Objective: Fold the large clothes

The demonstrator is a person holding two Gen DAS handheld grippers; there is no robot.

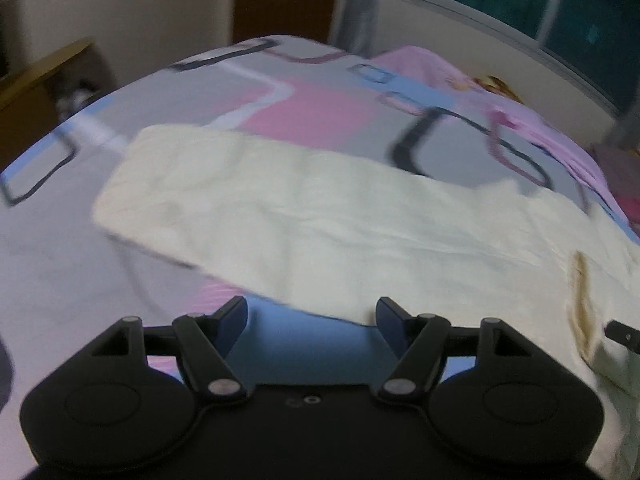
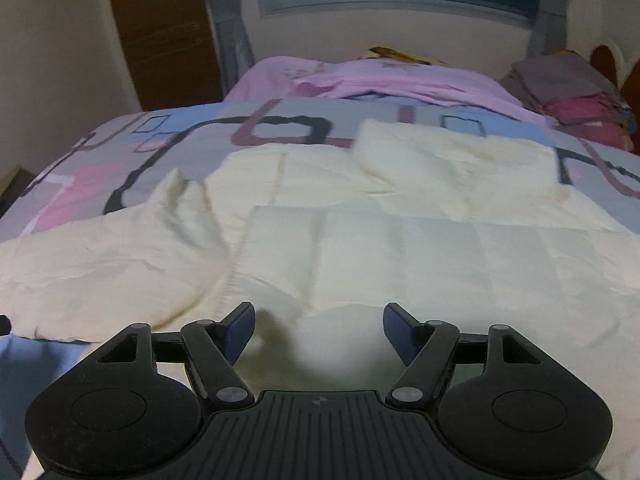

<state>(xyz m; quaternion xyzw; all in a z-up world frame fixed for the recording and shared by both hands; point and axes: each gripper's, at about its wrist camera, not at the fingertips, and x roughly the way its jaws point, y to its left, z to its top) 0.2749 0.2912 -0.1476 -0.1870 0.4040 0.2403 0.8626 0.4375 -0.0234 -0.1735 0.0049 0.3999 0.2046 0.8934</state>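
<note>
Our cream garment point(image 2: 360, 240) lies spread across the patterned bedspread point(image 2: 120, 160), one sleeve point(image 1: 248, 200) stretching left, its body creased. Both tools hang over its near edge with jaws apart and nothing between them: the left gripper point(image 1: 312, 316) above bare bedspread just off the sleeve's hem, the right gripper point(image 2: 319, 330) above the body. We could pinch bedspread along with cloth — or catch one layer only, dragging the fold crooked toward the pink blanket point(image 2: 360, 76).

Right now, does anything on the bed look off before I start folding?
The cream garment lies rumpled, one part bunched near its far edge. A brownish streak marks it; stain or seam, I cannot tell. Both tools hang open, holding nothing.
</note>
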